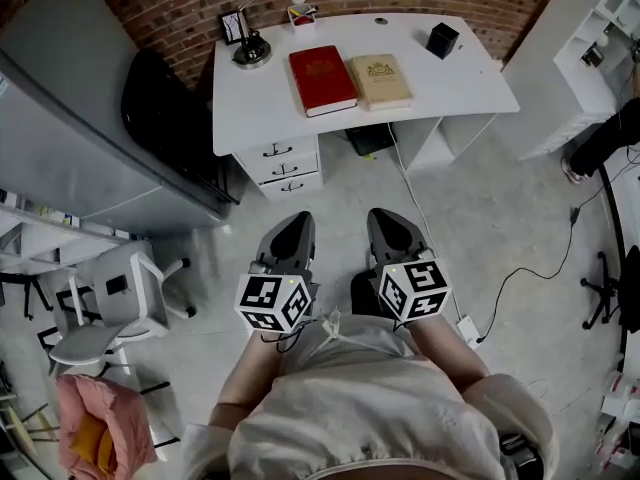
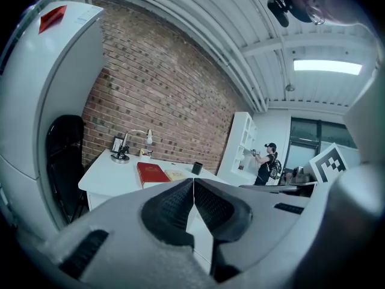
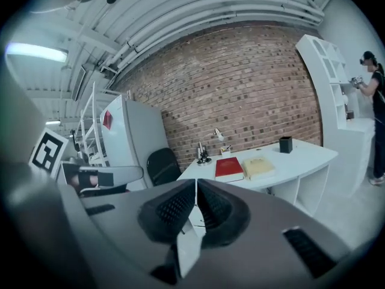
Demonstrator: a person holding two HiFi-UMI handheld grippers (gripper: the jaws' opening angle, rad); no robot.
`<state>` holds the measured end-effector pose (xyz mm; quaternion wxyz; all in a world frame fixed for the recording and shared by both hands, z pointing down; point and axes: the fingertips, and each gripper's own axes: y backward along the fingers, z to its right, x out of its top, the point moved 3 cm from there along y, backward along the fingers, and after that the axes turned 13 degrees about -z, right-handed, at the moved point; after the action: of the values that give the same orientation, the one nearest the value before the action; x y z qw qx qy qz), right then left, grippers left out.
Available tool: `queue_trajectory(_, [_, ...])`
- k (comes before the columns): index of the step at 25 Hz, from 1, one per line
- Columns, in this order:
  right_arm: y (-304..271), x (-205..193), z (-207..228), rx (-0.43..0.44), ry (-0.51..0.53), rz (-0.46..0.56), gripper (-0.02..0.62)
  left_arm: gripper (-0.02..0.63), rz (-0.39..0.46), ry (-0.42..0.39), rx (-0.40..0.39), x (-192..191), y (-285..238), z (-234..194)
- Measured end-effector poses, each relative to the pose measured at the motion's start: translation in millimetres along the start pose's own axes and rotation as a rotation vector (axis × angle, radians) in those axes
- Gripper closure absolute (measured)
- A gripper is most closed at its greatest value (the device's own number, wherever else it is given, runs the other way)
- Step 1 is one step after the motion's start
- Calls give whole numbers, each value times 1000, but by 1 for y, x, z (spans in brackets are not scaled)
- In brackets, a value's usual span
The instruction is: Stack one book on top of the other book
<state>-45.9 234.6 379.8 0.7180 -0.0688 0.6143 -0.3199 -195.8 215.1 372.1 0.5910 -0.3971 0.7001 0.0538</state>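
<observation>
A red book (image 1: 322, 79) and a tan book (image 1: 379, 80) lie flat side by side on the white desk (image 1: 450, 86), red on the left. Both show small in the left gripper view as the red book (image 2: 151, 173) and tan book (image 2: 175, 175), and in the right gripper view as the red book (image 3: 228, 168) and tan book (image 3: 258, 166). My left gripper (image 1: 293, 230) and right gripper (image 1: 385, 223) hang side by side over the floor, well short of the desk. Both are shut with nothing between the jaws.
On the desk stand a lamp (image 1: 253, 46), a small frame (image 1: 232, 26) and a black cup (image 1: 442, 39). Drawers (image 1: 281, 164) sit under its left half. A black chair (image 1: 165, 118) and fridge (image 1: 70, 118) stand left; a white chair (image 1: 115, 303) near left. Cables (image 1: 545, 258) trail right.
</observation>
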Motion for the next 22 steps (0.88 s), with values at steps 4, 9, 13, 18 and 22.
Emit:
queue_trajectory(4, [-22,32,49,46,32,-14,566,586,8,25,44,22,-53,9])
queue_trajectory(9, [-40,68,118,85,60,-29,566,586,9,50,88,44,-120,28])
queue_trajectory(13, [-51,84,175,83,64,-46,566,586,-15,69,92,52,-176,46])
queue_trajectory(18, [-62,93,233,70,35,-82,566,586,-69,80,78,56,-234,62])
queue_trajectory(22, [-80,96,267,48,3,-112,566,586,-106,89,88,60,-266,55])
